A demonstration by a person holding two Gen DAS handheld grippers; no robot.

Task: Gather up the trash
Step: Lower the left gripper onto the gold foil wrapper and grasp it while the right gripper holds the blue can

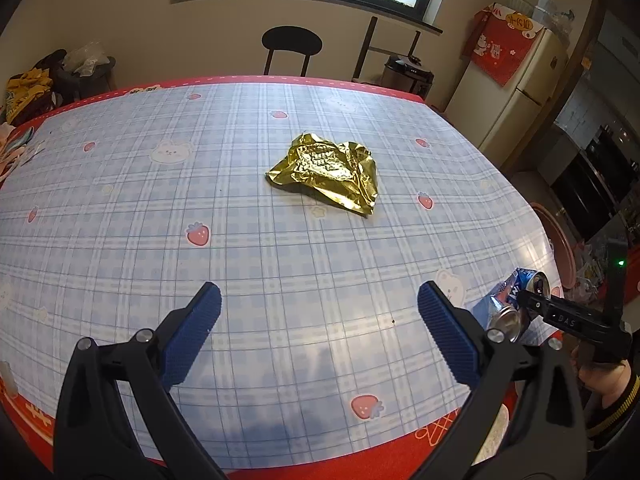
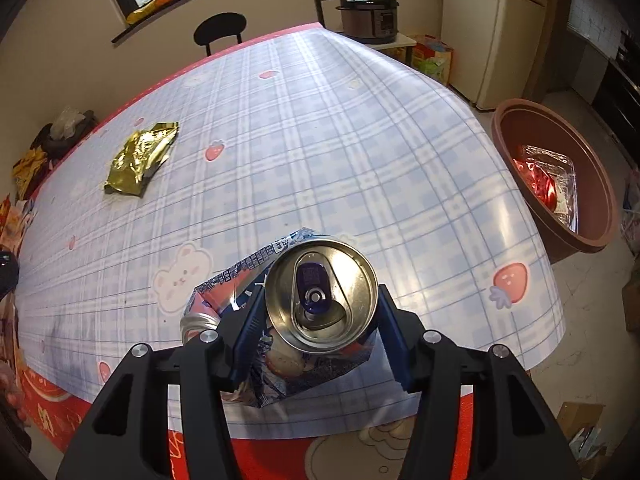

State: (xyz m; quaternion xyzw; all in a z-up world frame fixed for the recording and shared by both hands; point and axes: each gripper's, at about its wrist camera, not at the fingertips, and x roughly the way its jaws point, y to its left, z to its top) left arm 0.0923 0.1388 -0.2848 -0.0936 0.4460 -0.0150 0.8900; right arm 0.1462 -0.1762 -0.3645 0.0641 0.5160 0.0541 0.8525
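Now R gripper point(image 2: 320, 320) clamped on crushed can point(image 2: 322, 294) at table edge; L gripper point(image 1: 320, 328) wide apart, gold wrapper point(image 1: 328, 172) well ahead.

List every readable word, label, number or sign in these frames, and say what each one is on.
"DAS": on the black body of the right gripper, seen from the left wrist view.
Crushed can: side print and the code on the lid, too small to read.
Gold wrapper: embossed lines, blurred.
Red cloth on the fridge: yellow characters, not legible.
Red table edge: characters, distorted, unreadable.
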